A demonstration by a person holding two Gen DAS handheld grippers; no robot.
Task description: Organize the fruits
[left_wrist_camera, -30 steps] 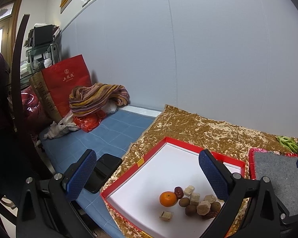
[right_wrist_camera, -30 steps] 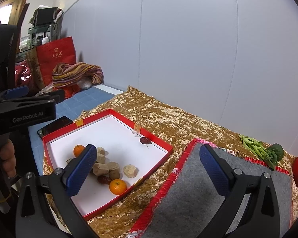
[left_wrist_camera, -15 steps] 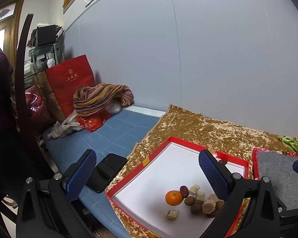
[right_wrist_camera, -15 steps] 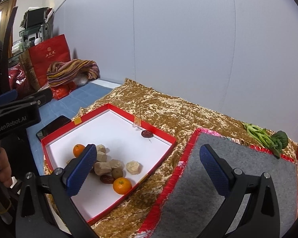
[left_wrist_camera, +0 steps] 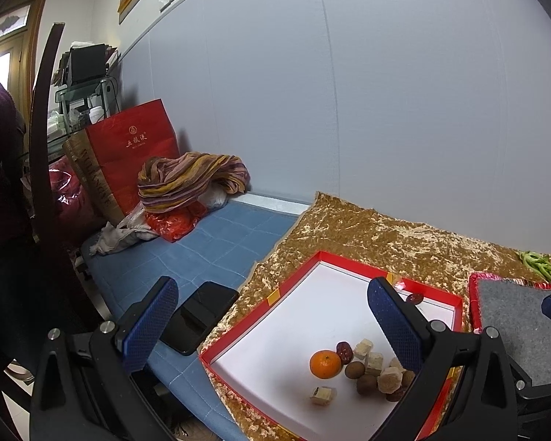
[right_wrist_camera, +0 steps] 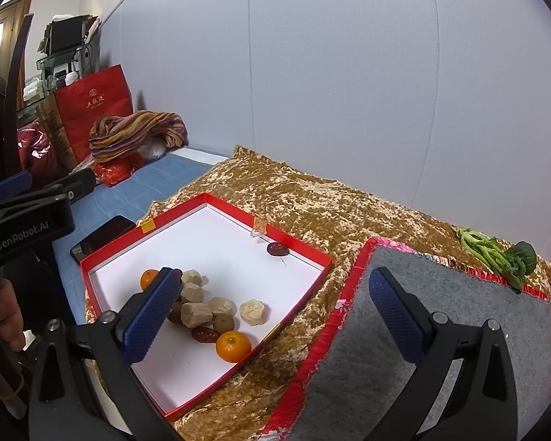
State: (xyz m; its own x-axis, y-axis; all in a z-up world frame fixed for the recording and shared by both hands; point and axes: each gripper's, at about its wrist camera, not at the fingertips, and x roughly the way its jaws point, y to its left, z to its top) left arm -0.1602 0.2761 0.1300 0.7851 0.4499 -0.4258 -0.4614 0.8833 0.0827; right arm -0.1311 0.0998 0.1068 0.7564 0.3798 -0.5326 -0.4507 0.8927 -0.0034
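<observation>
Near the front corner of the red-rimmed white box (right_wrist_camera: 294,253) lies the heap to be sorted: two small oranges (right_wrist_camera: 233,346), dark red dates (right_wrist_camera: 204,334), brown round fruits (left_wrist_camera: 354,370) and pale, rough-cut lumps (right_wrist_camera: 252,312) whose nature I cannot tell. One more date (right_wrist_camera: 277,248) sits alone by the far rim. Both the left tongs (left_wrist_camera: 272,321) and the right tongs (right_wrist_camera: 272,305) stand wide and empty, hovering above the box. The oranges look light, firm and smooth-skinned, likely to roll, so they would best be taken across the widest part with a gentle squeeze. A date looks small, soft and wrinkled, probably easy to crush or let slip; taking it across its short side seems safest. Since the pieces touch each other, the outer orange looks the easiest first pick. Beside the box lies a grey felt mat (right_wrist_camera: 459,316) with a red edge, a likely soft landing place. Everything rests on a crumpled gold cloth (right_wrist_camera: 312,198) over a blue quilted bed (left_wrist_camera: 216,242), an uneven, yielding base. Some leafy greens (right_wrist_camera: 503,253), a phone (left_wrist_camera: 198,316), a striped scarf (left_wrist_camera: 191,180) and a red bag (left_wrist_camera: 136,147) lie farther off along a plain grey wall.
</observation>
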